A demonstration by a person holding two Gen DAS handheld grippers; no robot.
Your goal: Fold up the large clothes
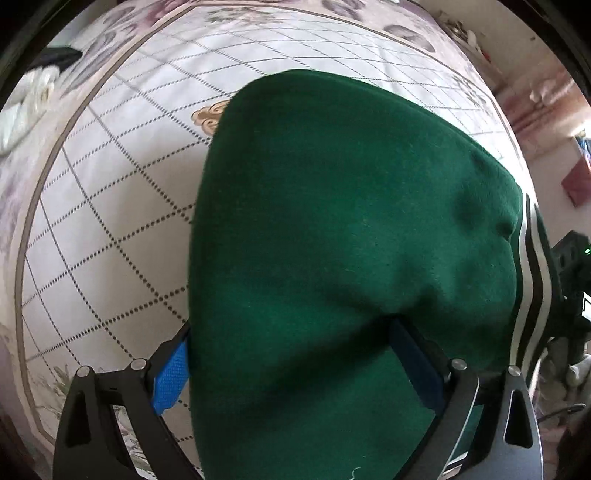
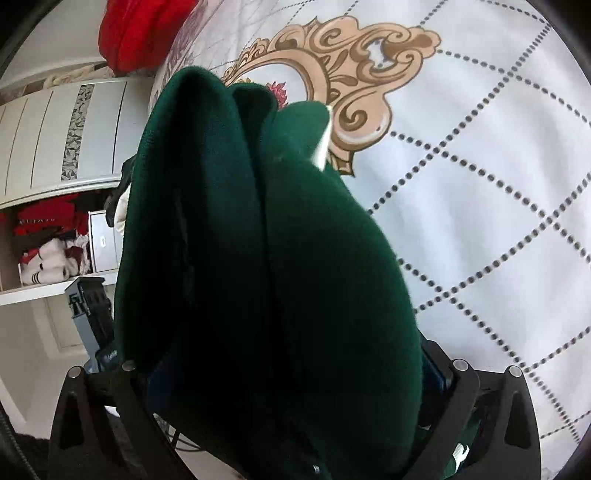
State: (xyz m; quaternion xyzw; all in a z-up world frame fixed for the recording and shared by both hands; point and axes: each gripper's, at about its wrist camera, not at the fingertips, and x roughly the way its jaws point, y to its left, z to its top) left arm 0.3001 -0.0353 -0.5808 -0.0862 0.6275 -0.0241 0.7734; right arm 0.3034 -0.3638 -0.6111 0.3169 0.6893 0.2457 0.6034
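Note:
A dark green garment point(image 1: 351, 221) with white and black stripes along its right edge fills the left wrist view. It hangs over the bed. My left gripper point(image 1: 295, 365) is shut on the garment, its blue pads point(image 1: 171, 373) at either side of the cloth. In the right wrist view the same green garment point(image 2: 277, 277) hangs in thick folds and covers most of my right gripper point(image 2: 295, 369), which is shut on it. A small white tag point(image 2: 321, 147) shows at the far edge of the folds.
A white quilted bedspread point(image 1: 110, 221) with dotted diamond lines and a tan ornament point(image 2: 351, 74) lies below. A red cloth point(image 2: 136, 33) sits at the bed's far corner. White shelves point(image 2: 55, 221) with red and white clothes stand to the left. White cloth point(image 1: 26, 99) lies at the far left.

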